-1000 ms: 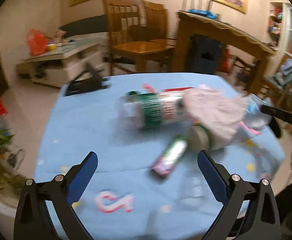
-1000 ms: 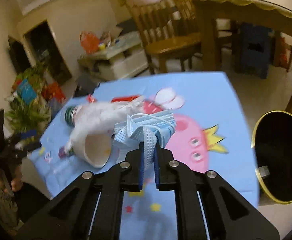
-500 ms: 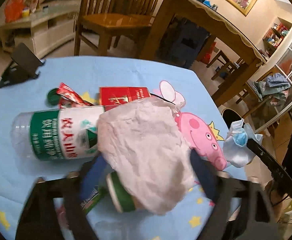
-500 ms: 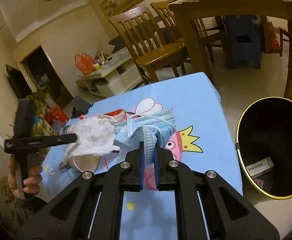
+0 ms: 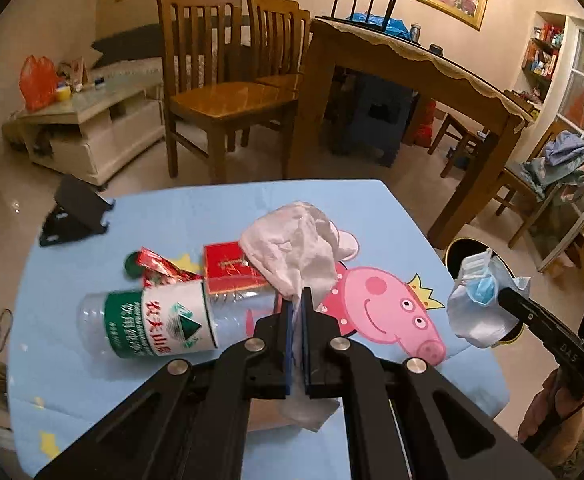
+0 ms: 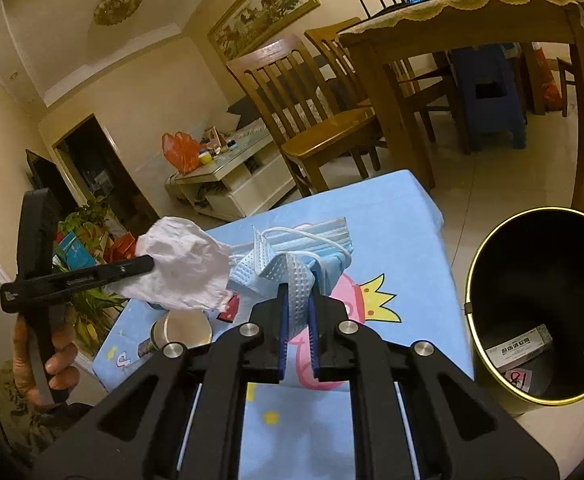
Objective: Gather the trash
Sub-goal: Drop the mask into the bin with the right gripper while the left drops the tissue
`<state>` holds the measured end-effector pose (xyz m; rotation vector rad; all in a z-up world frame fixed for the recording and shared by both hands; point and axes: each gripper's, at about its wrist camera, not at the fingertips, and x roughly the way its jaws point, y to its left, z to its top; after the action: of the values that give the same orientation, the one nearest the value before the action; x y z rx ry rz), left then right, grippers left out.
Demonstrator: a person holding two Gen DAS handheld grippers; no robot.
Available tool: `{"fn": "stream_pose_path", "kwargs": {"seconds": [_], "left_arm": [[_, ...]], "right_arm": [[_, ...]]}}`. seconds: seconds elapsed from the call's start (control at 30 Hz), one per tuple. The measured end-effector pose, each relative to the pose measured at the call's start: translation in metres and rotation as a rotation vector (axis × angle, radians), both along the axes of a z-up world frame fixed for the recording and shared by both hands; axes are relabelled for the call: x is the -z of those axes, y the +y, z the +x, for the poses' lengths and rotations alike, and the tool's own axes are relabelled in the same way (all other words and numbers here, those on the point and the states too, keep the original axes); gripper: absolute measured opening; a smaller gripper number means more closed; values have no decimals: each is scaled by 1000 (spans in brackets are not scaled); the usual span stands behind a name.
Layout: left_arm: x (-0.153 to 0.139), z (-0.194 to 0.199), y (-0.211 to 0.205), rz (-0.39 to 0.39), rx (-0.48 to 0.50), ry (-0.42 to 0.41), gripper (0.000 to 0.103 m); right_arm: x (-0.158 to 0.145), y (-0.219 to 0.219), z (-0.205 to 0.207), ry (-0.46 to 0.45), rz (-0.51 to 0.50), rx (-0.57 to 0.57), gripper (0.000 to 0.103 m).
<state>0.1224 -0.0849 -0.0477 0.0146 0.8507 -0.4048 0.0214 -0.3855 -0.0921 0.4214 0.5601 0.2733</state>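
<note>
My left gripper (image 5: 299,300) is shut on a crumpled white tissue (image 5: 296,248) and holds it above the blue table (image 5: 196,208); the tissue also shows in the right wrist view (image 6: 184,264). My right gripper (image 6: 297,304) is shut on a blue face mask (image 6: 296,256), held above the table's right edge beside the black trash bin (image 6: 540,308); the mask also shows in the left wrist view (image 5: 480,304). On the table lie a plastic bottle (image 5: 152,324), a red box (image 5: 228,268), a red wrapper (image 5: 160,268) and a paper cup (image 6: 182,330).
A black phone stand (image 5: 72,216) sits at the table's far left. Wooden chairs (image 5: 220,92) and a dining table (image 5: 412,72) stand beyond. The bin, with a gold rim, holds a small box (image 6: 520,348). Plants (image 6: 88,304) stand left of the table.
My left gripper closed on the tissue and lifted it off the bottle and cup. My right gripper carried the mask to the right, closer to the bin.
</note>
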Motion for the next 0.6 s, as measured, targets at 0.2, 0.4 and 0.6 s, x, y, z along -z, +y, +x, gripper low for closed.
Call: {"fn": "stream_pose_path", "kwargs": {"seconds": [0.2,0.4,0.6], "left_arm": [[-17,-3,7,11,-29,-38,3],[-17,-8,-12,9,8,-29,3],[-24,-15,-63,52,95,-65,3]], "right_arm": [[-6,-4,-10,-20,-32,23,9],[-18,-32,-6,-30,-66,102,9],[-41,-88,-1,-69,-160,316,9]]}}
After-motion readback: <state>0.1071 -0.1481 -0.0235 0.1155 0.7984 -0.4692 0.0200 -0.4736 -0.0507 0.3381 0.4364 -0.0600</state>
